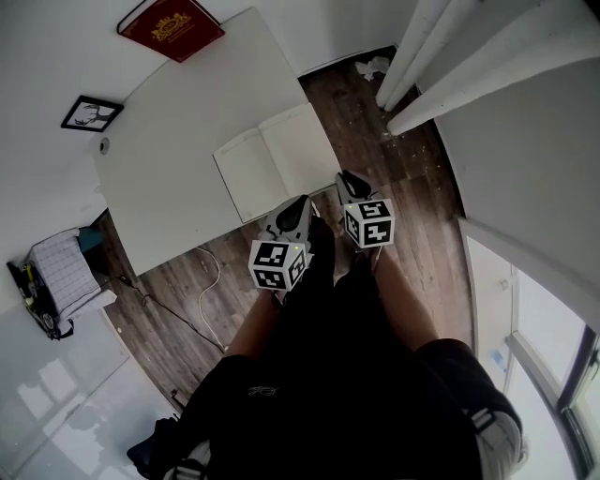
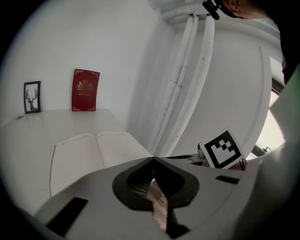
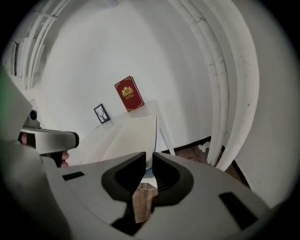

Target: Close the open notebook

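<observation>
- The open notebook [image 1: 277,164] lies flat at the near right edge of the white tabletop [image 1: 169,141], with white pipes [image 1: 422,56] just beside.
- A red book [image 1: 172,26] and a framed antler picture [image 1: 91,113] stand against the far wall. The book's gold lettering is too small to read.
- The left claw [image 1: 300,202] is pressed together and empty. The right claw [image 1: 345,178] pinches the notebook's near right corner.
- Only the head view shows the floor cable [image 1: 211,272].
</observation>
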A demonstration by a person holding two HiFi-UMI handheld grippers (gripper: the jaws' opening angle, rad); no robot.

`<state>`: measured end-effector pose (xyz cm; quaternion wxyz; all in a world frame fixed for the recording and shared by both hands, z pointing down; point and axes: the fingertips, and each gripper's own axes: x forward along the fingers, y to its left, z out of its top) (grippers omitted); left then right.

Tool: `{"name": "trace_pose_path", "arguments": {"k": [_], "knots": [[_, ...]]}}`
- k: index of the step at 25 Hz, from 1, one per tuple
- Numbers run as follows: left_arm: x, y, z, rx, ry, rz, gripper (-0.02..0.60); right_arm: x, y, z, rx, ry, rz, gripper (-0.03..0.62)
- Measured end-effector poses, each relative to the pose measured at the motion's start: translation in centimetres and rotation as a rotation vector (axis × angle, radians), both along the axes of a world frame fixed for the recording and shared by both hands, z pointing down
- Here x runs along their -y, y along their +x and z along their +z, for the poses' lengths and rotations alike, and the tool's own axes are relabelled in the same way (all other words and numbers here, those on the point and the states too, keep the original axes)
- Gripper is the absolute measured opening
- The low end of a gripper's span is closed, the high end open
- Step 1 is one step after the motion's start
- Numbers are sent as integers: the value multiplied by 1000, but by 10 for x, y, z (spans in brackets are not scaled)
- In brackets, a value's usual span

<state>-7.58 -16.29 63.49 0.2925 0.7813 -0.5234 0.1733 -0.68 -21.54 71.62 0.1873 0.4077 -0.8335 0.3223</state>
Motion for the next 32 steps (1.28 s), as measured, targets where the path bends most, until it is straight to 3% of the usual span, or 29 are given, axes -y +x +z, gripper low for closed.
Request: {"name": "trace_pose_path", "arguments": {"k": [14, 32], "knots": [[-34, -25, -10, -15, 33, -149, 3, -6, -17, -60, -73, 202, -131, 52], [-74, -75, -14, -61, 75, -378, 3, -31, -73, -124, -126, 424, -357, 49]]}}
